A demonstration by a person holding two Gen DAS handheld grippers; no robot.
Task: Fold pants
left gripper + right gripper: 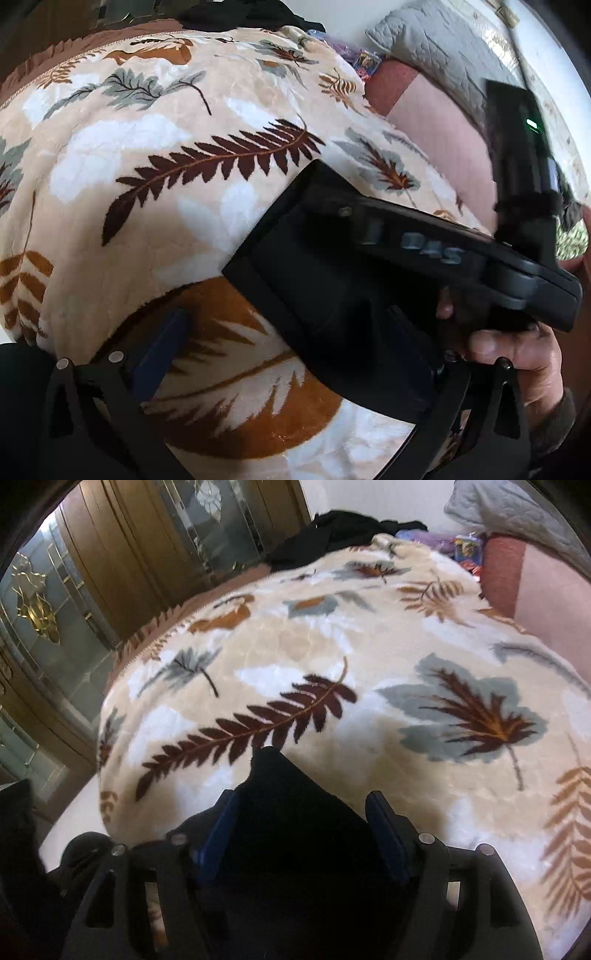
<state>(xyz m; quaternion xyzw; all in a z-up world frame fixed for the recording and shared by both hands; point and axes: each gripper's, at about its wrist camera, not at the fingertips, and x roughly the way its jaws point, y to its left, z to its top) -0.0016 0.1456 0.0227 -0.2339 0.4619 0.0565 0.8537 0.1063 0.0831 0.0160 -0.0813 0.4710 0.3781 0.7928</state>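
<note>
Black pants (pixel 340 535) lie in a crumpled heap at the far edge of the bed, also in the left wrist view (pixel 240 16). My left gripper (pixel 291 354) is open above the leaf-patterned blanket (pixel 147 147); its left blue pad (pixel 162 350) shows, the right finger is hidden behind the other gripper's black body (pixel 369 277), which crosses in front. My right gripper (pixel 303 834) is open, its blue pads (pixel 218 834) wide apart. A black object, apparently the left gripper's body (pixel 291 812), sits between them without being clamped.
The blanket (pixel 369 657) covers the bed. A pink sheet (pixel 436 122) and a grey quilted pillow (pixel 424 37) lie at the far right. Colourful packets (pixel 465 546) sit near the pillow. A wooden cabinet with glass doors (pixel 92 572) stands left of the bed.
</note>
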